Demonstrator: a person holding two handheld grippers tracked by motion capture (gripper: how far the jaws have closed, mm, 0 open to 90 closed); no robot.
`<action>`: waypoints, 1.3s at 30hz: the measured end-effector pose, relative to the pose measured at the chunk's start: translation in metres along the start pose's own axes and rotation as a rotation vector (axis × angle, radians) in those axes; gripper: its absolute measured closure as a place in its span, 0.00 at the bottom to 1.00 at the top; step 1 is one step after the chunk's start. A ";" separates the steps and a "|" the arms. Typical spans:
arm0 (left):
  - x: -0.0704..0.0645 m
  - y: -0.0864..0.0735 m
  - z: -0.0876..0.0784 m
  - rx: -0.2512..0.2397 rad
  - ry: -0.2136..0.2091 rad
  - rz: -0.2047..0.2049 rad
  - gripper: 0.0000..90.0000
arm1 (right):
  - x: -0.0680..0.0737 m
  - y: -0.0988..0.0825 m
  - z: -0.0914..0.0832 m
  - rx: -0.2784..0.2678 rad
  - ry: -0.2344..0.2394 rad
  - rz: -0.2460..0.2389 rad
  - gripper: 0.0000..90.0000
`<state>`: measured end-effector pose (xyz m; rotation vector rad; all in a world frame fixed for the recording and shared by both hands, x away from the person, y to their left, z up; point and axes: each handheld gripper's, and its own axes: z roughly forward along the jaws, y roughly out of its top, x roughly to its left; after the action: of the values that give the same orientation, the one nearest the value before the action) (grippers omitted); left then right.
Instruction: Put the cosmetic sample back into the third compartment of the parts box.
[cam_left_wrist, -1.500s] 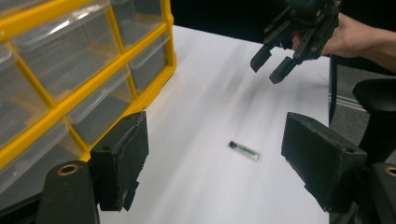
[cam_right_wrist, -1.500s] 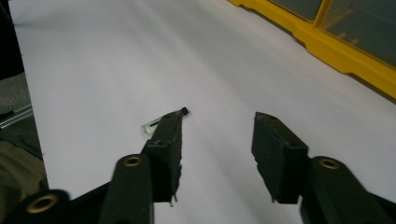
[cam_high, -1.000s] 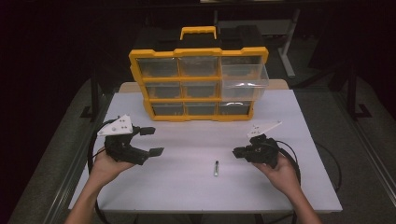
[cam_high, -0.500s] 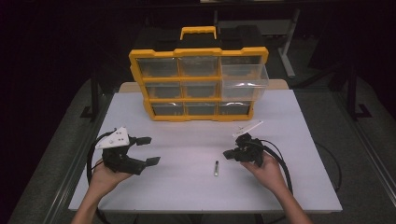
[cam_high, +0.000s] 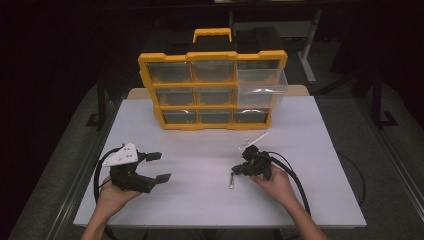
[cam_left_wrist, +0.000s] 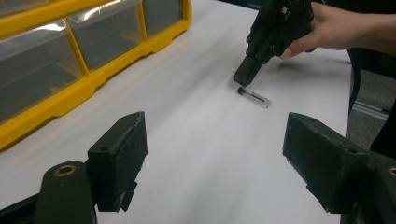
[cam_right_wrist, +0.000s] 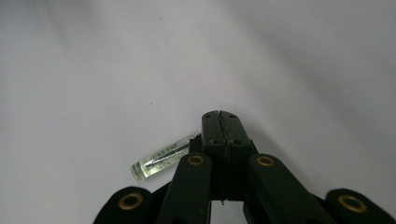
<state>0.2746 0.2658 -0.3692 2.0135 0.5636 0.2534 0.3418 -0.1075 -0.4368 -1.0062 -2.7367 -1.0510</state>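
While lying flat, clear tube (cam_high: 232, 181) points toward right tongs (cam_high: 239, 170).

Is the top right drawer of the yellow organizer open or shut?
Open. The clear top right drawer sticks out in front of the yellow organizer, while its neighbours sit flush in the frame.

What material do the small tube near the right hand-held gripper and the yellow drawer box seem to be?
Small tube: probably clear glass or plastic, glossy; see-through, with printed lettering.
Drawer box: likely plastic, with an opaque yellow frame and clear, shiny drawer fronts.
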 end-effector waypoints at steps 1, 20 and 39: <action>0.000 0.000 0.000 0.006 0.005 0.006 0.24 | 0.000 0.000 0.001 0.006 -0.002 0.000 0.99; 0.001 -0.005 0.000 -0.006 -0.011 -0.012 0.25 | 0.003 0.010 0.015 0.010 0.016 -0.015 0.99; 0.001 -0.009 0.002 -0.003 -0.014 -0.018 0.24 | 0.012 0.022 0.027 0.020 0.048 -0.057 0.99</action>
<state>0.2734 0.2685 -0.3779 2.0046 0.5720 0.2289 0.3499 -0.0719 -0.4416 -0.8937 -2.7468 -1.0394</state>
